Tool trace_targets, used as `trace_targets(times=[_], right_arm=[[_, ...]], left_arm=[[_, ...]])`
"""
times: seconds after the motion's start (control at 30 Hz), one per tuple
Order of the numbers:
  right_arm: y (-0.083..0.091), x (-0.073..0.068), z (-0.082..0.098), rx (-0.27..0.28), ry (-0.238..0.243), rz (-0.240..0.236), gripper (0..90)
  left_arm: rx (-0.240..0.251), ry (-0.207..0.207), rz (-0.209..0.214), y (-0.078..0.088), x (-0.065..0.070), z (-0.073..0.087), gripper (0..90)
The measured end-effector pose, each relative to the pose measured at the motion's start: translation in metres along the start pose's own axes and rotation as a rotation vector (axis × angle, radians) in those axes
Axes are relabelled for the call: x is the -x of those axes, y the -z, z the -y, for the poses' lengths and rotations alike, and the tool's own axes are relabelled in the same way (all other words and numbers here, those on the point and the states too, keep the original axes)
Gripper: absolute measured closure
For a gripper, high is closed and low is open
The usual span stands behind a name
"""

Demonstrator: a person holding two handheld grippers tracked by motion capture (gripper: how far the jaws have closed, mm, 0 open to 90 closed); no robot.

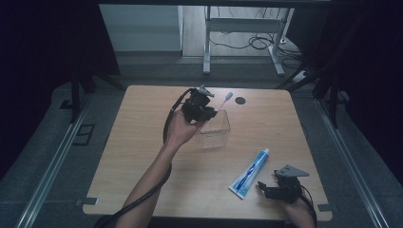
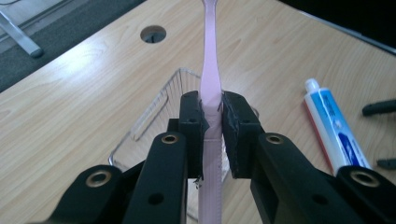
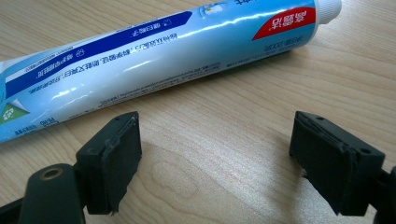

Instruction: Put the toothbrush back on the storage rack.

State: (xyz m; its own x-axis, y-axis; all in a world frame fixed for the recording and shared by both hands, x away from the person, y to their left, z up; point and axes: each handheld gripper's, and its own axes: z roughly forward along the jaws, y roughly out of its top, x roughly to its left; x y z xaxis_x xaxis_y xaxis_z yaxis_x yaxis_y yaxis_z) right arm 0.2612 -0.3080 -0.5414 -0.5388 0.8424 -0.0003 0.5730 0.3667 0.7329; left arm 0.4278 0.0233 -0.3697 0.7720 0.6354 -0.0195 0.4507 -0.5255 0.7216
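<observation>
A pale pink toothbrush (image 2: 210, 79) runs straight out between the jaws of my left gripper (image 2: 212, 119), which is shut on its handle. In the high view that gripper (image 1: 212, 105) hovers over the near-left rim of a clear plastic box (image 1: 215, 129), the brush head (image 1: 228, 96) pointing up and to the right. A blue and white toothpaste tube (image 1: 249, 173) lies on the table at the right. My right gripper (image 1: 267, 186) rests low beside the tube's flat end; its jaws stand wide apart just short of the tube (image 3: 154, 51), nothing between them (image 3: 219, 163).
The wooden table (image 1: 142, 142) has a round cable hole (image 1: 240, 100) near its far edge, also seen past the box (image 2: 153, 33). The clear box (image 2: 154, 116) sits just under and beyond the left jaws. Bare wood lies left of the box.
</observation>
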Motion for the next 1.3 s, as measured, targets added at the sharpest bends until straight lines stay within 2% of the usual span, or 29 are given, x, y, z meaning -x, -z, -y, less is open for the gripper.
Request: trace_targets(times=[0.33,0.6,0.83,0.93,1.3], right_arm=[[0.000,0.000,0.000,-0.001,-0.001,-0.001,16.4],[0.000,0.000,0.000,0.000,0.001,0.000,16.4],[0.000,0.000,0.000,0.000,0.001,0.000,16.3],[0.000,0.000,0.000,0.000,0.001,-0.001,16.3],[0.000,0.000,0.000,-0.001,0.001,-0.001,16.3]], left_arm=[[0.031,0.020,-0.021,-0.018,-0.010,-0.009,78.8],[0.051,0.044,-0.030,-0.036,-0.017,-0.007,78.8],[0.052,0.049,-0.028,-0.052,-0.015,-0.003,78.8],[0.041,0.038,-0.035,-0.057,-0.013,0.001,78.8],[0.017,0.050,-0.033,-0.070,-0.011,0.020,78.7]])
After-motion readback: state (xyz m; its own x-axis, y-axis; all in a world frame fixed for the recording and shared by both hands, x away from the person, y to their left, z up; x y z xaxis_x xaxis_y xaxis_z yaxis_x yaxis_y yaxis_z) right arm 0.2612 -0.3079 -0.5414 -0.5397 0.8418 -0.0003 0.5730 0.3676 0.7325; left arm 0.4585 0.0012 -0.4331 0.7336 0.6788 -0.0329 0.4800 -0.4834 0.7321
